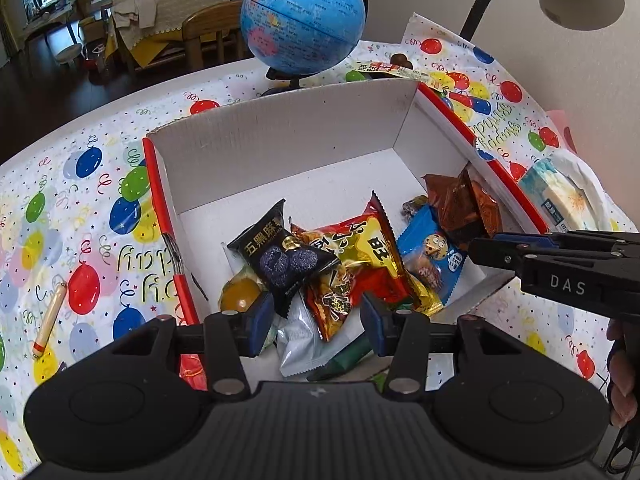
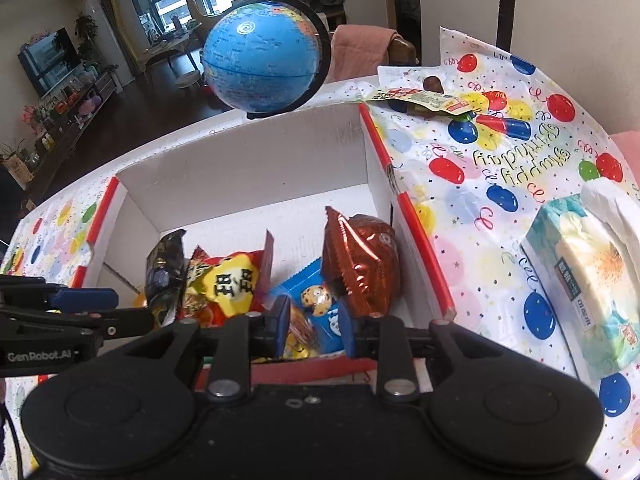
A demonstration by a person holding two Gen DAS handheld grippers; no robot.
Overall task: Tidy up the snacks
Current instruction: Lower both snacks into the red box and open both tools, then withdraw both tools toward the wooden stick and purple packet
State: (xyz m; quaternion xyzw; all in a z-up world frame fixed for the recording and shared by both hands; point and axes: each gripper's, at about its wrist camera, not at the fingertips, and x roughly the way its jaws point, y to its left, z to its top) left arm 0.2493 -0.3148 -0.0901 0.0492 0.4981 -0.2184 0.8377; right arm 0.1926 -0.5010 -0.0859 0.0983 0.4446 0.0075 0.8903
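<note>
Left gripper (image 1: 316, 316) fills the lower part of the left wrist view, pointing steeply down – jaws partly apart, blue pads (image 1: 260, 320) w/ a clear gap, nothing pressed between them. Right gripper (image 2: 314, 328) sits low centre in the right wrist view, also tilted well down; jaws narrower, a small gap, pads not clamping anything. In the left wrist view the right gripper enters from the right edge at mid-height, fingers aimed left, roughly level in frame. A hand (image 1: 624, 372) shows at the lower right edge behind it – fingers curled round the handle. Left gripper's fingers poke in from the left edge of the right wrist view.
</note>
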